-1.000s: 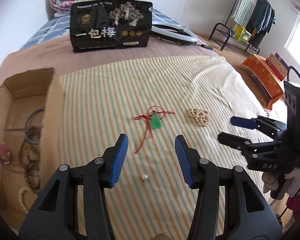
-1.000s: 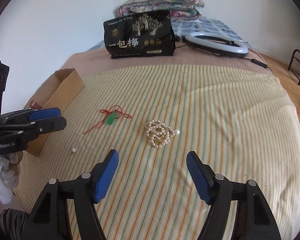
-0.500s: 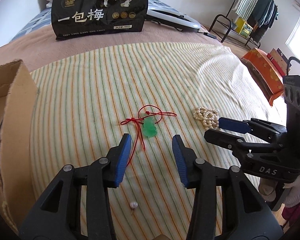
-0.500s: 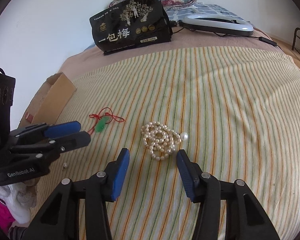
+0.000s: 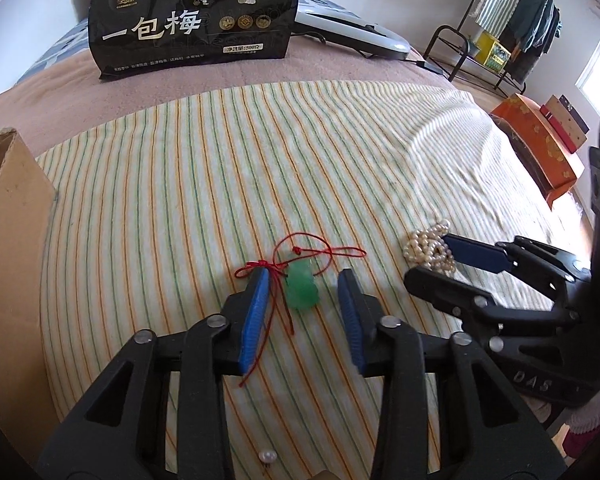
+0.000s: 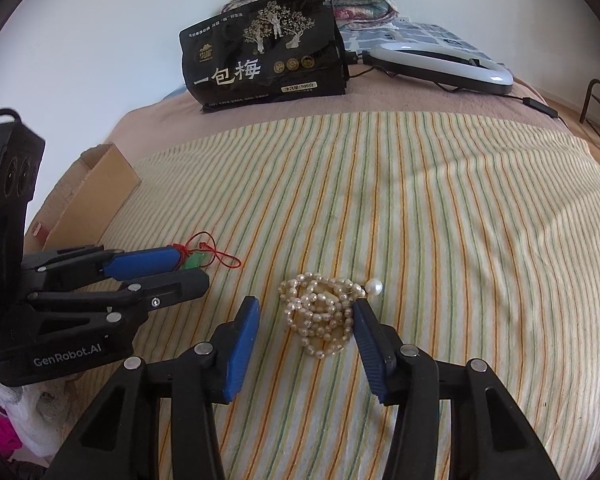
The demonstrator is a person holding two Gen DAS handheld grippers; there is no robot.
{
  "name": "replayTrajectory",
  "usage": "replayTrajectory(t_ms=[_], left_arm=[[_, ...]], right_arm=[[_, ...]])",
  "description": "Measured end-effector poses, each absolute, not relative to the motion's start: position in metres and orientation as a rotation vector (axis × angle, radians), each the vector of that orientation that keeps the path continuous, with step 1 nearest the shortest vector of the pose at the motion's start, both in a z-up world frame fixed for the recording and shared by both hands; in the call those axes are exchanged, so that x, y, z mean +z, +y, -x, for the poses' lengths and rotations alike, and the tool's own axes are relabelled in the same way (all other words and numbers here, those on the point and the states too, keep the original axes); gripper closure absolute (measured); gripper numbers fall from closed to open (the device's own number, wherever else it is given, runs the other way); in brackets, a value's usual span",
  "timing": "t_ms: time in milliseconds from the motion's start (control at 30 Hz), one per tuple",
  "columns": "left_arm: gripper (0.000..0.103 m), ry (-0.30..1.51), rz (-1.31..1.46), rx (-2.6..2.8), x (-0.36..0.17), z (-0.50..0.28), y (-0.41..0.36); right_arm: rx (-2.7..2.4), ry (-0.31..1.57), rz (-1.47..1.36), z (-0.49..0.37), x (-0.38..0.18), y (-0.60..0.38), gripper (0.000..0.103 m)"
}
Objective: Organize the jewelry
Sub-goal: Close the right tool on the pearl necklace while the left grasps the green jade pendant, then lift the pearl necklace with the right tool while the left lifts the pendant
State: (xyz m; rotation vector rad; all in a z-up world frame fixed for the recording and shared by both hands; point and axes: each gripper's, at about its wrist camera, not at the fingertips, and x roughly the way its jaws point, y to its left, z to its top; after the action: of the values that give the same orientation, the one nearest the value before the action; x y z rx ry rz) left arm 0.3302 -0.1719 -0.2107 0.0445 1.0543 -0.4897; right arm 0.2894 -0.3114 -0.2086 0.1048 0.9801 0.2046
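Both grippers spread over jewelry on the yellow striped bedspread.

The left gripper straddles the green jade pendant on red cord, jaws apart, untouching (cord crosses one pad); the right gripper brackets the coiled cream pearl-bead strand, jaws wide. Brown cardboard box stands leftward.

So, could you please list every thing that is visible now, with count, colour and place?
Pendant: one, green on red cord, on the cloth between the left fingers.
Pearl necklace: one, cream, heaped between the right fingers.
Loose pearl: one, white, on the cloth under the left gripper.
Cardboard box: one, brown, left edge of the bed.
Snack bag: one, black, standing at the far side.
Ring light: one, white, beside the bag.
Striped cloth: one, yellow-green, covering the bed.
Left gripper: black, blue fingers, open.
Right gripper: same, open.
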Motion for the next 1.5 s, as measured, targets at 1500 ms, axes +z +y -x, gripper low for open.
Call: replayTrajectory(t_ms=[1500], left_arm=[[0.089, 0.88, 0.022, -0.468, -0.116, -0.269, -0.119]], right_arm=[[0.218, 0.815, -0.072, -0.225, -0.12, -0.322, 0.094]])
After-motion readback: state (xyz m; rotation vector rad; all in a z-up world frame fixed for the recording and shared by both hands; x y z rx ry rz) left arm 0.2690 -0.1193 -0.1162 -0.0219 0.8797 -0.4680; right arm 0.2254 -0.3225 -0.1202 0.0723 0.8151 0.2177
